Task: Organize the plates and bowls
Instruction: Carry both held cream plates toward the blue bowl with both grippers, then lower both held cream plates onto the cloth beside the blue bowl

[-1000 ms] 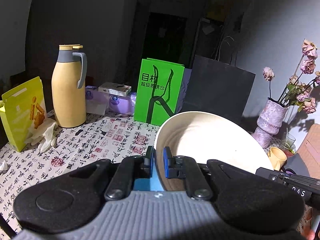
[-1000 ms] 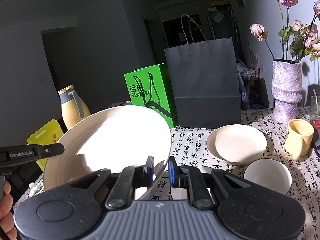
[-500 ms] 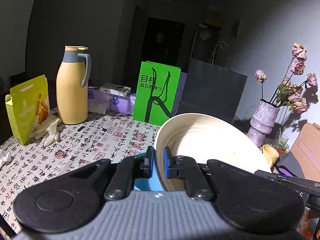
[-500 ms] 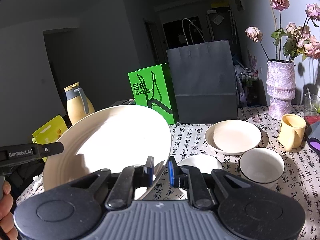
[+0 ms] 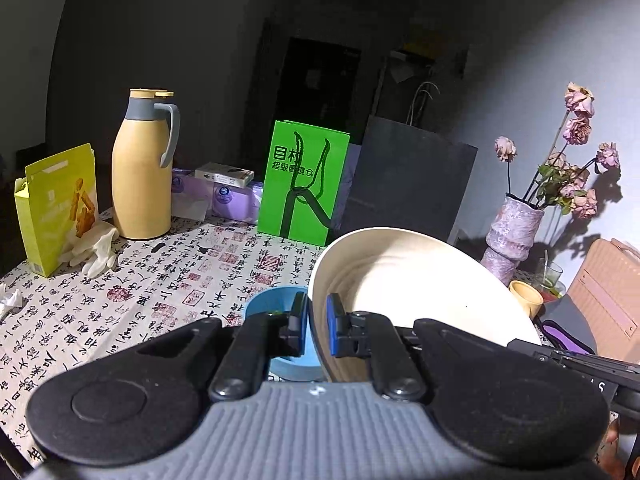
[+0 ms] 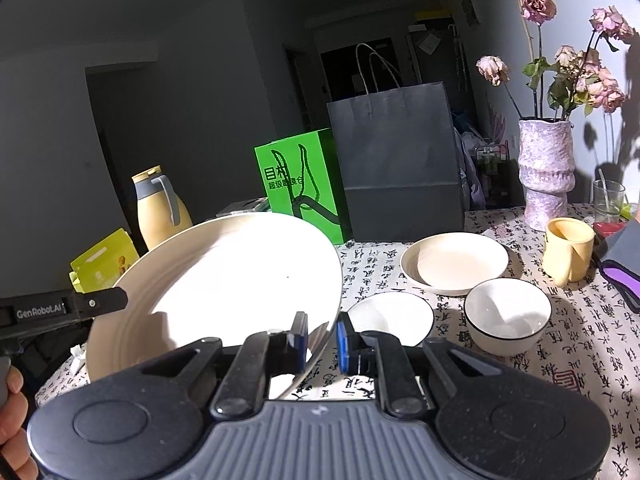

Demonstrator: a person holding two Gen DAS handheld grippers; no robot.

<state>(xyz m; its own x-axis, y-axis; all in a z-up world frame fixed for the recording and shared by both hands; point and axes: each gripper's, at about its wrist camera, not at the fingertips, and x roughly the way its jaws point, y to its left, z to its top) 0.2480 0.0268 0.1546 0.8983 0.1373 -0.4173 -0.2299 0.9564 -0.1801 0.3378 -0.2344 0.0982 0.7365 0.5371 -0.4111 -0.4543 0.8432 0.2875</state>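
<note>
2 claws [image 5: 317, 322] [image 6: 321, 338] clamp opposite rims of the tilted cream plate [image 6: 224, 284].

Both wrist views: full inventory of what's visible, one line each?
big plate: 1, cream, held off the table at both rims
small plate: 1, cream, table right
bowls: 2, white, near the small plate
blue bowl: 1, below left gripper
mug: 1, yellow, far right
vase: 1, purple, dried roses
bags: green, black, rear
thermos: 1, yellow, left
snack box: 1, yellow, left edge
left gripper: shut on big plate
right gripper: shut on big plate
</note>
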